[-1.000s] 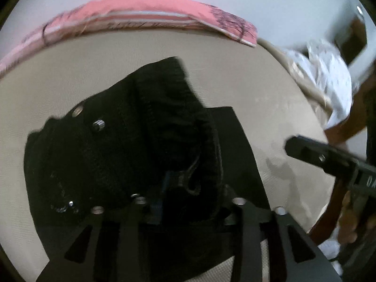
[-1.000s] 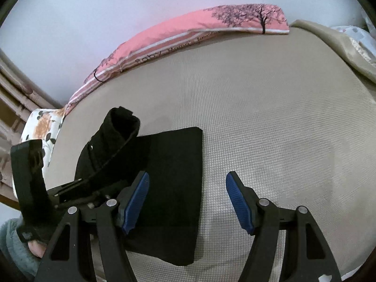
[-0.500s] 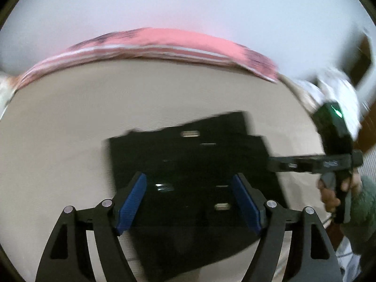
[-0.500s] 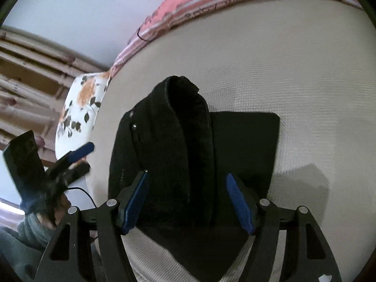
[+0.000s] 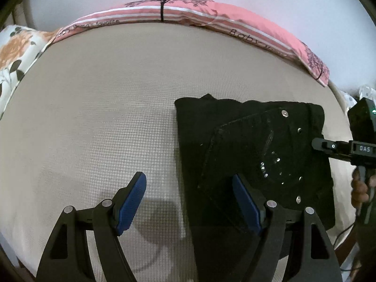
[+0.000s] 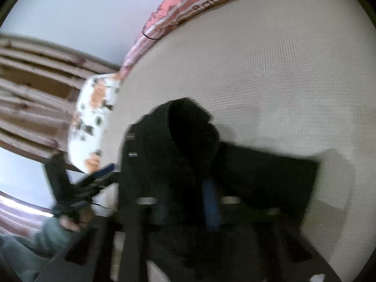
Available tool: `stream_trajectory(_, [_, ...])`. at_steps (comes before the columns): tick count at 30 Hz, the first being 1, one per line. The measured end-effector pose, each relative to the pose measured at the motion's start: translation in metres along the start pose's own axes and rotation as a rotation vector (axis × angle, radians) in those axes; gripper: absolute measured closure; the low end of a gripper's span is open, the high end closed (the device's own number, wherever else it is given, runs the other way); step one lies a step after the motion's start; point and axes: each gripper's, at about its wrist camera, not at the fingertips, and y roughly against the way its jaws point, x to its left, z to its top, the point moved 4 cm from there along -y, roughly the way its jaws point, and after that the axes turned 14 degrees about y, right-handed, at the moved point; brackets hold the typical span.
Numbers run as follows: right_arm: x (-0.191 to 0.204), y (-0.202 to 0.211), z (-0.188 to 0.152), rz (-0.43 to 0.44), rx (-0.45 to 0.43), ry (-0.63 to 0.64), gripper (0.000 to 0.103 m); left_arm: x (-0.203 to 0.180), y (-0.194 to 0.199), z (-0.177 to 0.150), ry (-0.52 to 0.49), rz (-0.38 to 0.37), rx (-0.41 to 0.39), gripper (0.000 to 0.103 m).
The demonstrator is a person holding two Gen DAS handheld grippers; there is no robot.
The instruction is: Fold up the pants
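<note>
Two hand-held grippers are at work over the bed (image 5: 98,89), and the black pants (image 5: 253,155) lie as a compact folded bundle on the beige mattress, toward the right in the left wrist view, well short of the pink pillow (image 5: 211,18) along the wall. The left hand-held gripper (image 5: 190,202) stands with its blue pads apart and nothing pressed between them: one pad hangs over bare mattress, the other over the near left part of the bundle. The right hand-held gripper (image 6: 206,202) has just been closing; its own view is blurred, but the blue pads sit nearly together with dark cloth bunched around them, so I judge it pinched on a raised fold of the pants at the near edge. From the other side its dark body reaches in at the right edge of the bundle. To my eye the folding is far along, with the studded pocket face up and the pile roughly square, and the step in hand looks like a last fold or a tidy-up of that hump of cloth. The next move, I would guess, calls for the right one to carry its pinched fold across and lay it flat, while the left comes down on the near left edge to pin or take it, so the layers do not slide.
</note>
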Motion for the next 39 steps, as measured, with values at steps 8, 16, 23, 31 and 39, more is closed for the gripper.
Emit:
stream_trajectory(8, [0.046,0.063,-0.016,-0.153,-0.137,-0.047,0.094,-0.01,0.016,0.01,-0.013,-0.064,-0.028,0.027])
stream_trajectory(16, [-0.02,0.053,-0.061,-0.334,-0.09,-0.224,0.092,-0.02,-0.012,0.002,-0.079,-0.038,0.021,0.027])
stream_trajectory(23, [0.001,0.069,-0.055,-0.407,-0.071,-0.183,0.075,-0.027,-0.024,0.0,-0.145,0.029,0.026,0.026])
stream_trajectory(31, [0.032,0.077,-0.089,-0.427,-0.02,-0.126,0.088,-0.029,0.005,-0.032,-0.225,-0.009,0.026,0.026])
stream_trajectory(39, [0.054,0.089,-0.106,-0.494,-0.014,-0.064,0.097,-0.016,0.011,-0.065,-0.264,0.008,0.076,0.026])
